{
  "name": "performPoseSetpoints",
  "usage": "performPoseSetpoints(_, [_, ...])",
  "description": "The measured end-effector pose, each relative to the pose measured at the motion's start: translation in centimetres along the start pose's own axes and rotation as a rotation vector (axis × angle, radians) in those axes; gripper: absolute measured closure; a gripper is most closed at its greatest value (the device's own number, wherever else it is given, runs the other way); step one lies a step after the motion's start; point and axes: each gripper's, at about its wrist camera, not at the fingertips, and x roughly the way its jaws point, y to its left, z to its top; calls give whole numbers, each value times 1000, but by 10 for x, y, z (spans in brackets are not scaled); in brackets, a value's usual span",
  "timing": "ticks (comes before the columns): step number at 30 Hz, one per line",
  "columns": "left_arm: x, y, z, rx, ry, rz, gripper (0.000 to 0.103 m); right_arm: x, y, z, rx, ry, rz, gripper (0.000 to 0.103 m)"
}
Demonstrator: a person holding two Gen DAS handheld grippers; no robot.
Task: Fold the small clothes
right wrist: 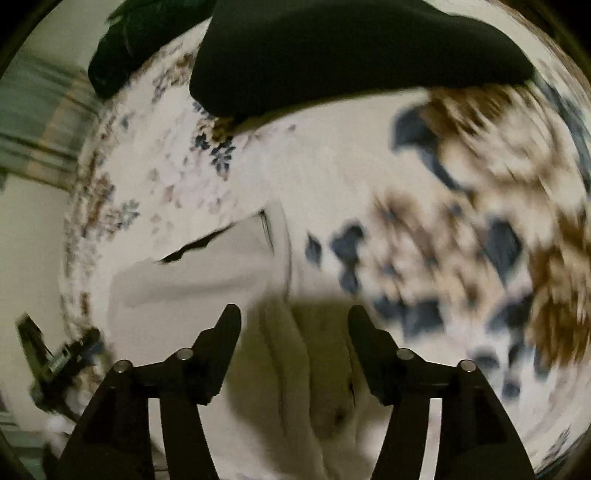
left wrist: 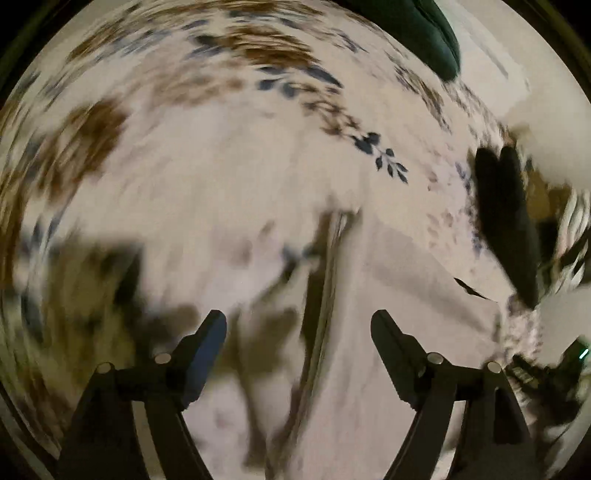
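A small white garment (left wrist: 399,280) lies on a floral bedsheet (left wrist: 221,155); both views are blurred by motion. My left gripper (left wrist: 299,325) is open and empty just above the garment's edge (left wrist: 328,258). My right gripper (right wrist: 293,319) is open and empty over the same white garment (right wrist: 207,266), whose folds (right wrist: 295,387) run between the fingers. The right gripper shows as a dark shape at the right of the left wrist view (left wrist: 506,221).
A black garment (right wrist: 351,51) lies at the top of the right wrist view. A dark green cloth (left wrist: 417,29) lies at the sheet's far edge; it also shows in the right wrist view (right wrist: 122,44). The floral sheet (right wrist: 461,221) spreads to the right.
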Motion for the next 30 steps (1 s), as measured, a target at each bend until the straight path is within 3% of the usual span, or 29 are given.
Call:
performPoseSetpoints(4, [-12, 20, -58, -136, 60, -64, 23, -4, -37, -58, 191, 46, 122, 12])
performPoseSetpoints(7, [2, 19, -96, -227, 102, -101, 23, 15, -57, -102, 330, 99, 228, 11])
performPoseSetpoints(11, [30, 18, -125, -365, 117, -177, 23, 51, -68, -136, 439, 80, 364, 11])
performPoseSetpoints(17, [54, 17, -138, -484, 58, -185, 23, 71, -50, -142, 418, -62, 372, 12])
performPoseSetpoints(20, [60, 18, -131, -525, 44, -183, 23, 70, -40, -143, 445, -122, 414, 21])
performPoseSetpoints(23, [58, 10, -126, -512, 45, -168, 23, 71, -29, -143, 470, -179, 490, 35])
performPoseSetpoints(26, [58, 10, -126, -495, 55, -168, 23, 77, -18, -140, 470, -223, 500, 35])
performPoseSetpoints(30, [63, 11, -122, -461, 88, -171, 22, 97, -21, -141, 560, -281, 507, 36])
